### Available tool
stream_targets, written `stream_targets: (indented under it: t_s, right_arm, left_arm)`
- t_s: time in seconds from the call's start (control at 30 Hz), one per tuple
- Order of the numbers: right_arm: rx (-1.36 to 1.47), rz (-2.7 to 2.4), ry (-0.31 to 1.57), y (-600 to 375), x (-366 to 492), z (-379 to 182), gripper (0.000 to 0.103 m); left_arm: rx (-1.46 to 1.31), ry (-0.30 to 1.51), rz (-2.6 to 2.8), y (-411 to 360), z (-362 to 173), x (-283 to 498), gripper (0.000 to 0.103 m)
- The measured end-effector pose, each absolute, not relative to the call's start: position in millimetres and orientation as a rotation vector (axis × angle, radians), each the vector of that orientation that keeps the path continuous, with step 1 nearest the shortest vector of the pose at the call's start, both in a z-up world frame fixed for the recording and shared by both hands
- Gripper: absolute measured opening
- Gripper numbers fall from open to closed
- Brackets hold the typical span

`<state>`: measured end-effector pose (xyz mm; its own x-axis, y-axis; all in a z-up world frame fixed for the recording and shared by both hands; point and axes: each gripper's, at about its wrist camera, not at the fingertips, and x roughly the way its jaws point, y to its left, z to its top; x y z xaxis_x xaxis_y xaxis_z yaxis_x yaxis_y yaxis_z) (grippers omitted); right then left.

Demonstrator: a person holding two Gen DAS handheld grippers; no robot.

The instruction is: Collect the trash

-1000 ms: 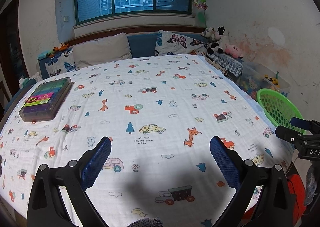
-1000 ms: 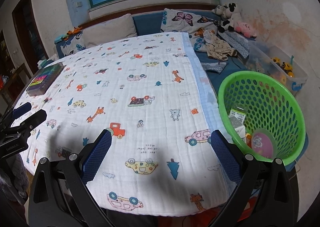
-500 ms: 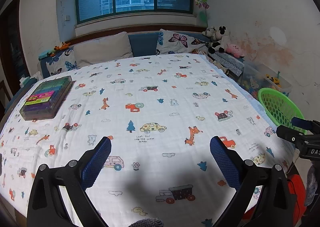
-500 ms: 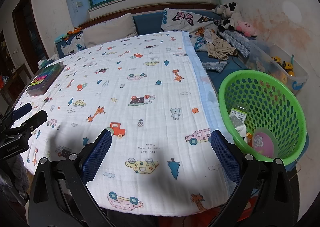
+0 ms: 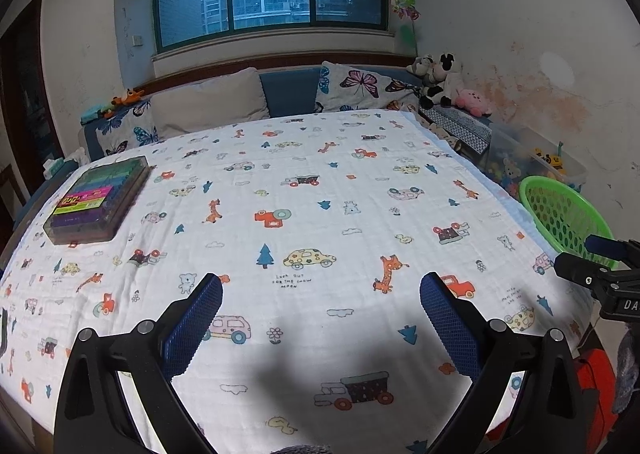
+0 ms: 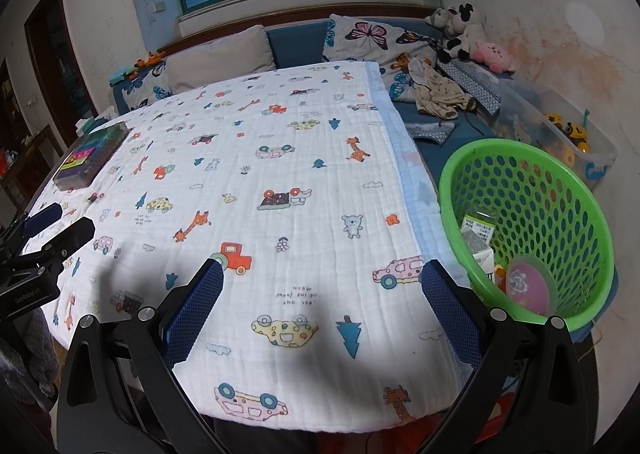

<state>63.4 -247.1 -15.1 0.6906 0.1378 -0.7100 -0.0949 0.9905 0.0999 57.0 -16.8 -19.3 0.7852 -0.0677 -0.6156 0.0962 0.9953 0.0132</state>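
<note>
Trash, a carton (image 6: pixel 478 244) and a pink round lid (image 6: pixel 527 286), is seen lying in the green basket (image 6: pixel 568 238), which is set just off the right edge of the bed (image 6: pixel 280 181). The right gripper (image 6: pixel 320 286) is held over the near edge of the bed with its fingers wide apart and nothing between them. The left gripper (image 5: pixel 320 302) is held likewise, spread and unloaded, while a box of coloured pens (image 5: pixel 100 199) is seen near the far left corner
</note>
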Motion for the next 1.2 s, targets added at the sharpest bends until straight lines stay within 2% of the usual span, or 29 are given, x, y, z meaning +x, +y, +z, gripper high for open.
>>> stream_targets:
  t_s: [1.2]
  right_arm:
    - [0.056,0.129,0.762,-248,65,-3,0.098]
  left_arm:
    - [0.027,0.608,-0.076,-16,1,55,0.096]
